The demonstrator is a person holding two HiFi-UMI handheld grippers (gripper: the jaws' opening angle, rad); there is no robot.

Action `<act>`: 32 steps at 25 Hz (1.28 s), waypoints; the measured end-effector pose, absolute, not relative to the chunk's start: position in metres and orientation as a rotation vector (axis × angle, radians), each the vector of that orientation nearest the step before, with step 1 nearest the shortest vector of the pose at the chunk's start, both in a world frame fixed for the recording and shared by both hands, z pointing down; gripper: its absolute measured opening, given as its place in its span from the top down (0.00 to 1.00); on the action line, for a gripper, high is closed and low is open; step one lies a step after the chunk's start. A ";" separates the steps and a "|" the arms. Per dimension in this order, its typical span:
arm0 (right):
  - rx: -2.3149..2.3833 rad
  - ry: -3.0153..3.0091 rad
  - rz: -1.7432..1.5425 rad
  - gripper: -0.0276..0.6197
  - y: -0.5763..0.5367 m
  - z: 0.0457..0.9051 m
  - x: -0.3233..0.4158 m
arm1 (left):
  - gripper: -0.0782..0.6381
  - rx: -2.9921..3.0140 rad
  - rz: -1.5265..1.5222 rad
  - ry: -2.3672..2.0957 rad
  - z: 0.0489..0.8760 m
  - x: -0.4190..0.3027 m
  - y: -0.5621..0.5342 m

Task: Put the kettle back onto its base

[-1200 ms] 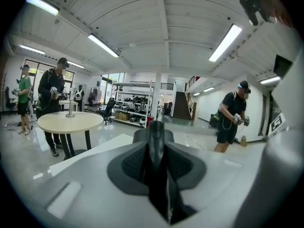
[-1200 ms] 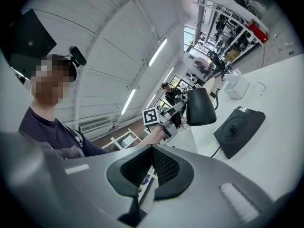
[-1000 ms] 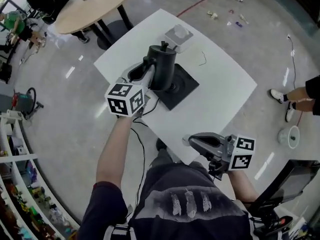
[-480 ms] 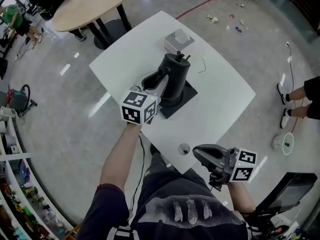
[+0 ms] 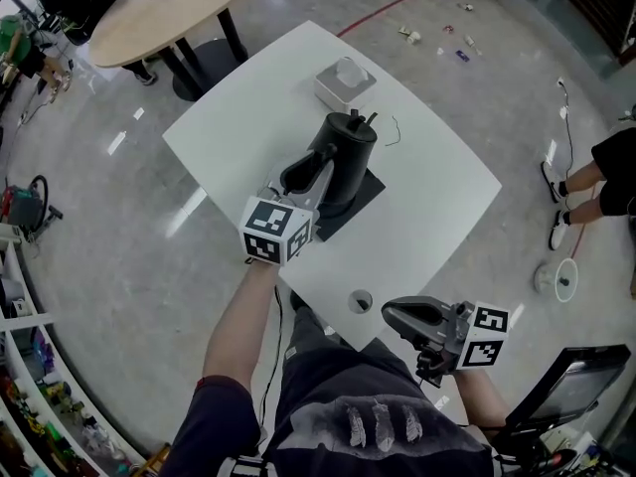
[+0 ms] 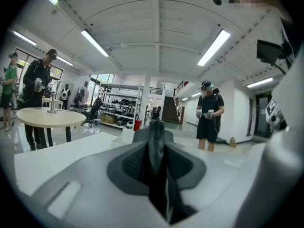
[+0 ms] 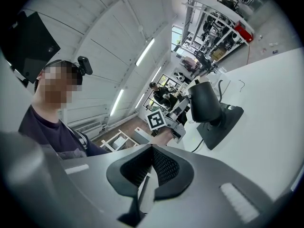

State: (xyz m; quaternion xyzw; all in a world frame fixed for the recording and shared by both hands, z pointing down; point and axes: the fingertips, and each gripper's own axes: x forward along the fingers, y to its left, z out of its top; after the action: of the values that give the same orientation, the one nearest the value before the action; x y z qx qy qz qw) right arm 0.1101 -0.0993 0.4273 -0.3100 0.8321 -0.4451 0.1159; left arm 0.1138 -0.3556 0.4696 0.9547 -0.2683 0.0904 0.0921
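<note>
The black kettle (image 5: 346, 157) is over its flat black base (image 5: 364, 195) near the middle of the white table (image 5: 437, 207), leaning a little. Whether it sits fully down I cannot tell. My left gripper (image 5: 306, 172) is shut on the kettle's handle (image 6: 156, 160), which fills the slot between the pads in the left gripper view. My right gripper (image 5: 395, 312) hangs off the table's near edge, shut, with nothing in it. From there, the right gripper view shows the kettle (image 7: 205, 100) on the base (image 7: 227, 122); the right gripper (image 7: 152, 148) is well short of both.
A white box (image 5: 345, 80) stands at the table's far end, with a thin bent wire (image 5: 394, 127) beside it. A round hole (image 5: 360, 301) lies near the front edge. A cord (image 5: 282, 311) drops off the front edge. A round wooden table (image 5: 159, 8) stands far left.
My left gripper has carried the kettle to the right and down, from the base's left side to over its middle. The right gripper has hardly moved.
</note>
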 end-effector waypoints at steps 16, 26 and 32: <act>-0.844 2.482 -1.333 0.96 -0.098 0.432 0.083 | 0.77 2.824 0.208 -0.784 0.493 0.075 -0.320; -0.837 2.473 -1.339 0.96 -0.098 0.433 0.084 | 0.78 2.825 0.317 -0.713 0.518 0.073 -0.300; -0.837 2.457 -1.335 0.96 -0.098 0.432 0.085 | 0.79 2.833 0.505 -0.671 0.545 0.065 -0.282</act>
State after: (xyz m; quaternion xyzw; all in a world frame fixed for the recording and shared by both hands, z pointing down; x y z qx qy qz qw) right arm 0.0854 -0.0980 0.4325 -0.2848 0.8366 -0.4545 0.1112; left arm 0.0650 -0.2823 0.5446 0.9546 -0.2262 0.1700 0.0933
